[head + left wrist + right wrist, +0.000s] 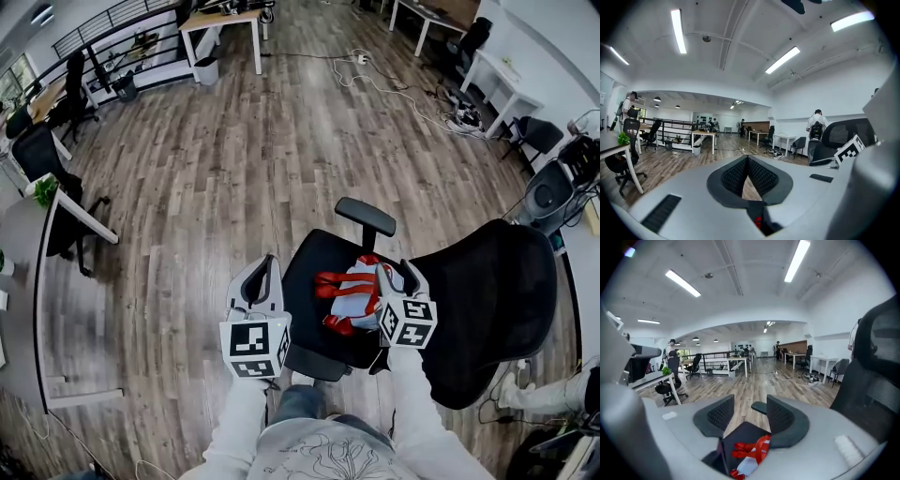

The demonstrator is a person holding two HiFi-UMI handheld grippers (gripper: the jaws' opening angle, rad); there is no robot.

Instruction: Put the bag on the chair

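The bag [354, 292], pale blue with red handles, lies on the seat of the black office chair [309, 272], free of both grippers. In the right gripper view the bag [751, 452] shows below and behind the jaws, on the dark seat [740, 432]. My right gripper [394, 272] hovers just above the bag's right side, open [749, 404], with nothing between its pads. My left gripper [269, 264] hangs at the seat's left edge. Its pads meet at the tips [748, 158], so it is shut and empty.
The chair's backrest [487, 300] fills the right, and one armrest [367, 216] sticks out beyond the bag. A white desk [56, 220] with a plant stands at the left. Cables [394, 89] trail across the wooden floor. More desks and chairs line the room's edges, and a person with a backpack [816, 129] stands far off.
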